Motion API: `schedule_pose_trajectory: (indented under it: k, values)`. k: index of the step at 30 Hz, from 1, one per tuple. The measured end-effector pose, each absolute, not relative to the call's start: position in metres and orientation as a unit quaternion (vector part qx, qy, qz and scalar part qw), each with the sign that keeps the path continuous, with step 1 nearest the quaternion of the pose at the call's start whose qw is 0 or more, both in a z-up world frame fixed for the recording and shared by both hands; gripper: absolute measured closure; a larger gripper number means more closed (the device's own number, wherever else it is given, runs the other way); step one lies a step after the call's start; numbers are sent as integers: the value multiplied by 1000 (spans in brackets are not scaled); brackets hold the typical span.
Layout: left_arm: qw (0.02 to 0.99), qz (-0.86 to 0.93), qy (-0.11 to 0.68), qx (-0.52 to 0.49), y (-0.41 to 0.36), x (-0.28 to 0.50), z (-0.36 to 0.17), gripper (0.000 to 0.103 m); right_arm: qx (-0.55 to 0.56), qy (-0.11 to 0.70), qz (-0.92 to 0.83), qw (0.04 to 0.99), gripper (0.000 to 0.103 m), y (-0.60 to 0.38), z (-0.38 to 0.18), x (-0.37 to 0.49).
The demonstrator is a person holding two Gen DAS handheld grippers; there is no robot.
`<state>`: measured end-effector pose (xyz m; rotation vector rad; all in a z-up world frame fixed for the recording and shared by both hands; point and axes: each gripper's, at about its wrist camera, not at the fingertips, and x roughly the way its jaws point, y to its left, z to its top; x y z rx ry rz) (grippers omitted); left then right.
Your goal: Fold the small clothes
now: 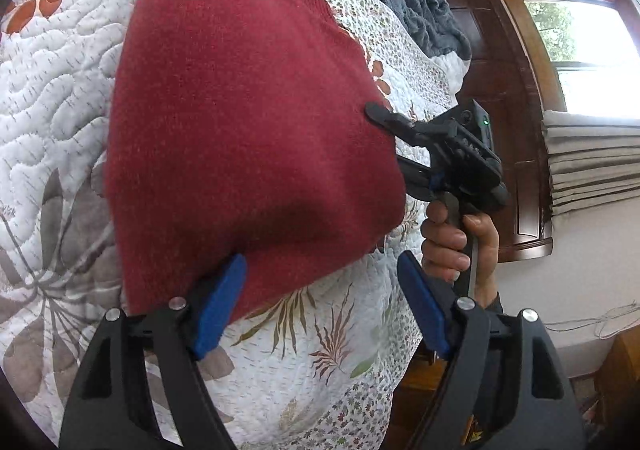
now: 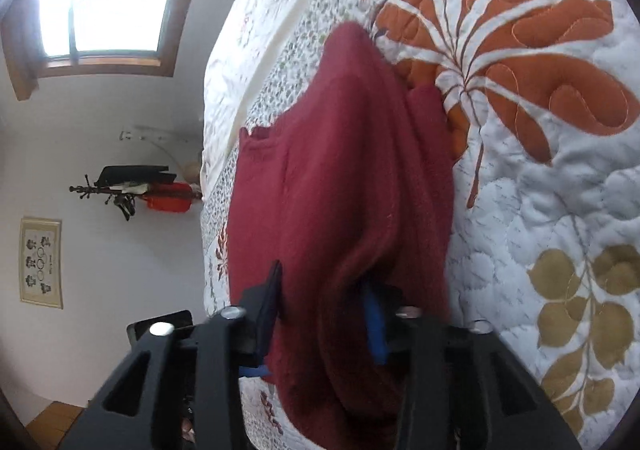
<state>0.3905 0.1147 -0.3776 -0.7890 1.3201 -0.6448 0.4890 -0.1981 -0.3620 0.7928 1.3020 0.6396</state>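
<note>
A red knitted garment (image 1: pixel 248 122) covered the middle of the quilted bedspread (image 1: pixel 52 98). Bare quilt lay to its left and just below it, leaving room to pass. A grey towel (image 1: pixel 416 2) was heaped at the far edge, well apart. On the right, the right gripper (image 1: pixel 394 148) and the hand (image 1: pixel 460 246) holding it blocked the garment's edge.

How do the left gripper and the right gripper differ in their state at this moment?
The left gripper stands wide open, with only one blue pad against the red sweater; the right gripper has sweater fabric bunched between its fingers. Whether the right one is fully clamped cannot be told. Both have black frames and blue pads and work over the quilt.
</note>
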Motion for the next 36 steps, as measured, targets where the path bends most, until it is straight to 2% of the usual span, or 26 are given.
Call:
schedule_pose_trajectory:
  k: [5,8,9,11,12,13,18,20,21,26,29,30,33,36]
  values:
    - [664,-292,594,-346,109,392,-381,31,199,489,246,813,89,-185,-311,441]
    - [662,-291,599,-343,109,391,-385,31,217,506,243,799,87,-186,-330,441]
    - [661,-290,599,-347,111,390,-386,31,223,506,250,795,83,-186,-331,443]
    - [660,-290,595,-355,115,390,-384,31,259,506,267,778,75,-188,-330,451]
    - [661,-290,595,-354,115,390,-383,31,282,507,274,767,62,-190,-329,458]
    - [660,-290,596,-353,116,390,-384,31,298,511,275,758,58,-192,-330,465]
    - [660,-289,599,-349,113,392,-386,31,372,545,269,701,57,-210,-356,492]
    - [658,-286,601,-351,113,393,-389,32,370,545,256,708,74,-214,-356,492]
    - [657,-285,603,-352,113,394,-390,33,344,540,249,727,87,-214,-350,486]
    - [652,-283,615,-342,111,393,-391,38,224,505,205,808,88,-212,-334,444]
    - [656,-306,595,-349,116,397,-365,39,281,486,249,789,75,-225,-326,441]
    - [668,-316,577,-348,122,401,-347,37,301,479,247,787,66,-233,-320,443]
    - [695,-323,539,-350,137,417,-317,31,331,483,244,773,63,-246,-313,461]
    - [702,-315,529,-357,148,442,-310,31,320,521,235,756,60,-239,-323,479]
